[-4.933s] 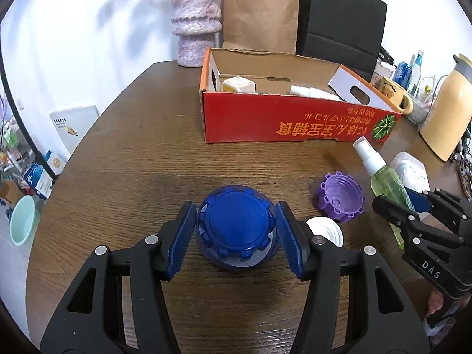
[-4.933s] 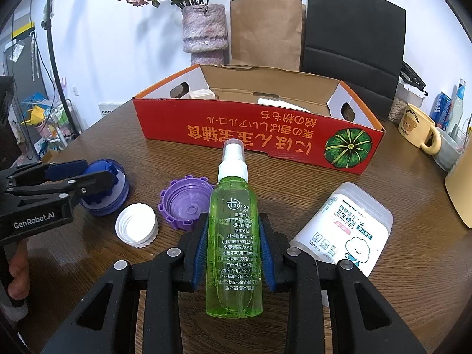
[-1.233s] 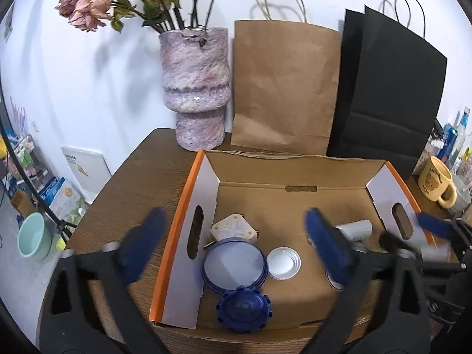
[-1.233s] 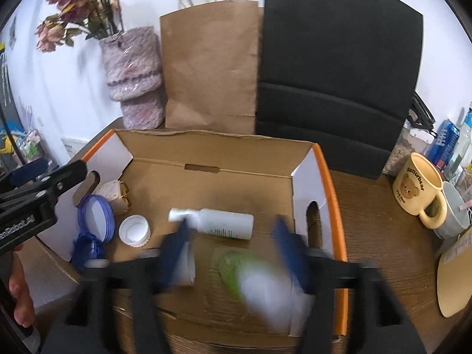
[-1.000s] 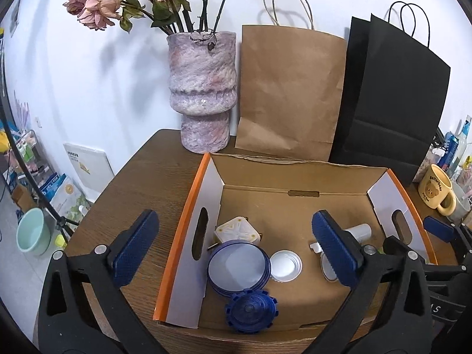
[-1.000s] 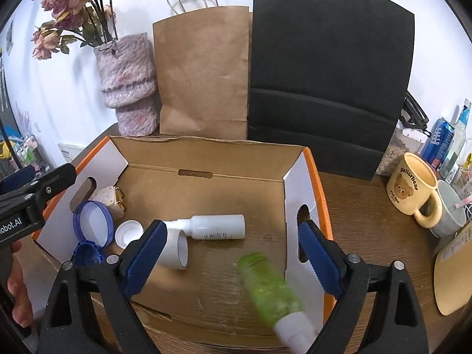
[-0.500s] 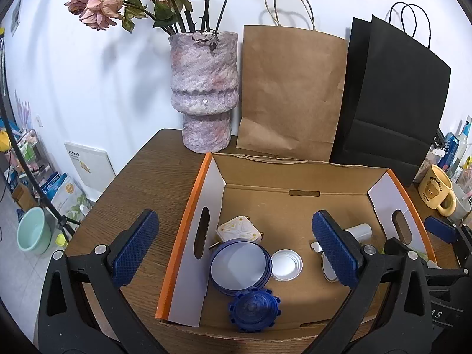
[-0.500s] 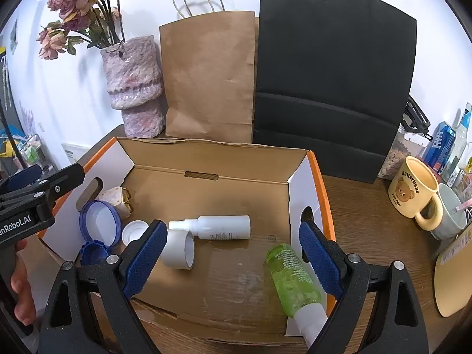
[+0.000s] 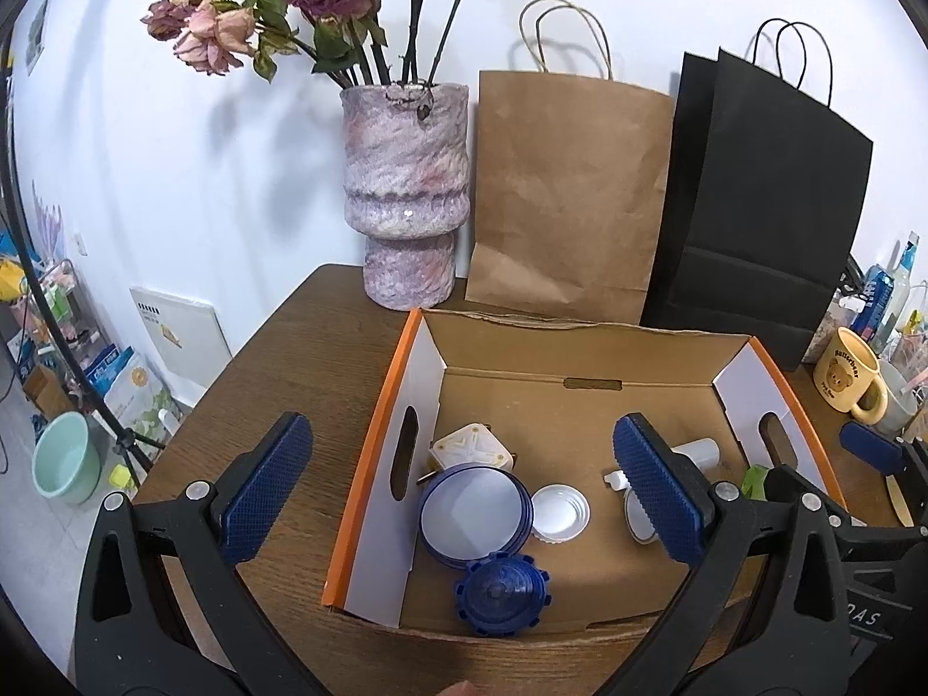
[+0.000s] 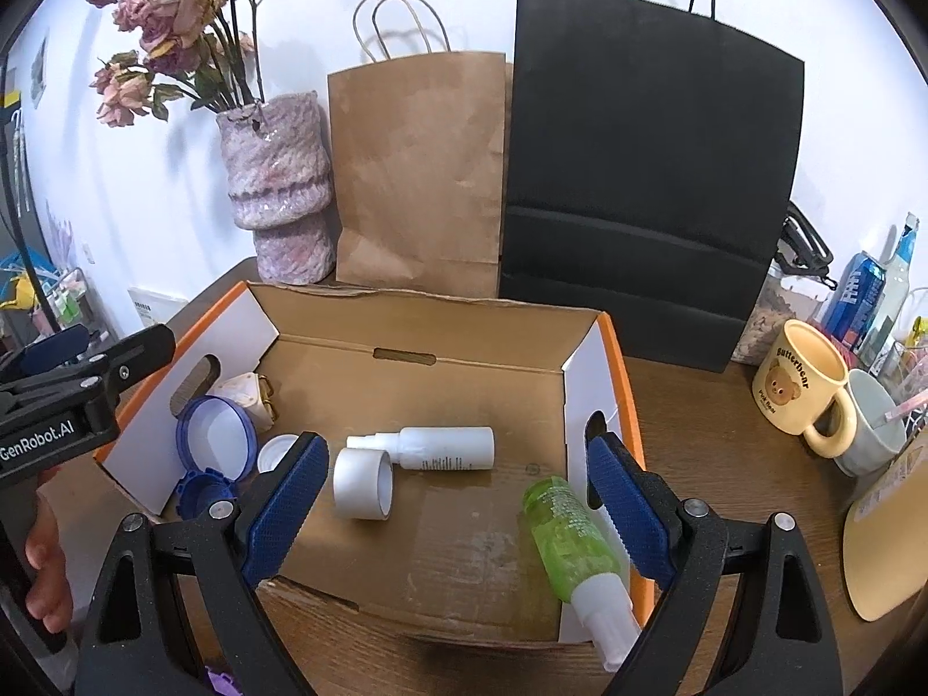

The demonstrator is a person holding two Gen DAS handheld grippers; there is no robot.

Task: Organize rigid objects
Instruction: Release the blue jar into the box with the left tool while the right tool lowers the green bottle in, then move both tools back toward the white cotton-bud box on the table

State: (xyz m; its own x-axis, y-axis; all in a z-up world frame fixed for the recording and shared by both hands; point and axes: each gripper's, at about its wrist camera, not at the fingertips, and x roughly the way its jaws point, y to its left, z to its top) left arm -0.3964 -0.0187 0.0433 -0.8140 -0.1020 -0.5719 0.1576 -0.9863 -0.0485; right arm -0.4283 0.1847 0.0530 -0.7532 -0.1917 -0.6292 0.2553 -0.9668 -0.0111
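Left wrist view: dark wood-grain table (image 9: 301, 348), white wall behind.
Backdrop, 12 o'clock: mottled pink ribbed vase (image 9: 404, 197); kraft paper bag (image 9: 565, 197); matte black paper bag (image 9: 760, 214).
Cardboard box (image 10: 406, 325): orange-edged, holding ridged blue cap (image 9: 501, 594), round blue lid (image 9: 472, 516), white bottle (image 10: 446, 448), translucent green spray bottle (image 10: 571, 539) at 5 o'clock.
Left gripper (image 9: 458, 490): released, nothing between pads.
Right gripper (image 10: 458, 507): spread wide, empty.

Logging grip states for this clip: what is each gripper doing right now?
Left gripper: open, holding nothing.
Right gripper: open, holding nothing; the green spray bottle lies in the box.
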